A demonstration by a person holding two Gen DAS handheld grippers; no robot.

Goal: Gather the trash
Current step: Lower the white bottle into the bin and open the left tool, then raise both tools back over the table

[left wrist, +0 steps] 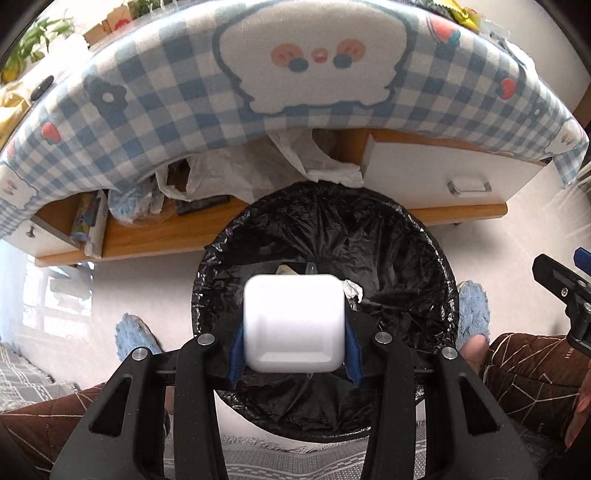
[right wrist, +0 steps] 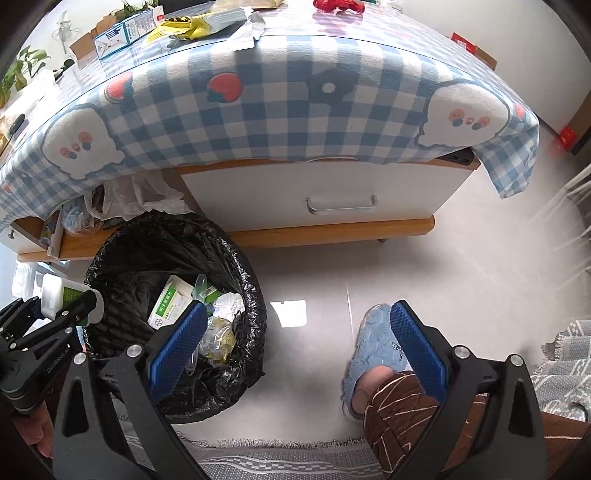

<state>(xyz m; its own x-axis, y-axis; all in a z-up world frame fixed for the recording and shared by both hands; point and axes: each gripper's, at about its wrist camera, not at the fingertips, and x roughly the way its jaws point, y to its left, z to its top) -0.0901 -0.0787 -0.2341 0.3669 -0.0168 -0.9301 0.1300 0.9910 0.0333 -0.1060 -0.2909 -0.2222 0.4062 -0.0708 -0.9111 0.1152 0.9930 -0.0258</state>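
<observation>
A white plastic bottle (left wrist: 293, 321) with a green label (right wrist: 68, 295) sits between the blue pads (left wrist: 238, 350) of my left gripper (left wrist: 293, 332), which press on its sides. It hangs directly over the bin lined with a black bag (left wrist: 406, 258). The right wrist view shows that bin (right wrist: 147, 243) holding a green and white box (right wrist: 168, 304), crumpled paper (right wrist: 229, 304) and plastic scraps. My right gripper (right wrist: 299, 308) stands open over the bare floor just right of the bin, nothing between its fingers. My left gripper (right wrist: 74, 314) shows at the left edge there.
A low table under a blue checked cloth (right wrist: 280, 110) stands behind the bin, with a white drawer (right wrist: 332, 199). On top lie a yellow wrapper (right wrist: 184, 27), a carton (right wrist: 125, 31) and something red (right wrist: 338, 4). A person's slippered foot (right wrist: 369, 339) and a grey rug (right wrist: 277, 461) are near.
</observation>
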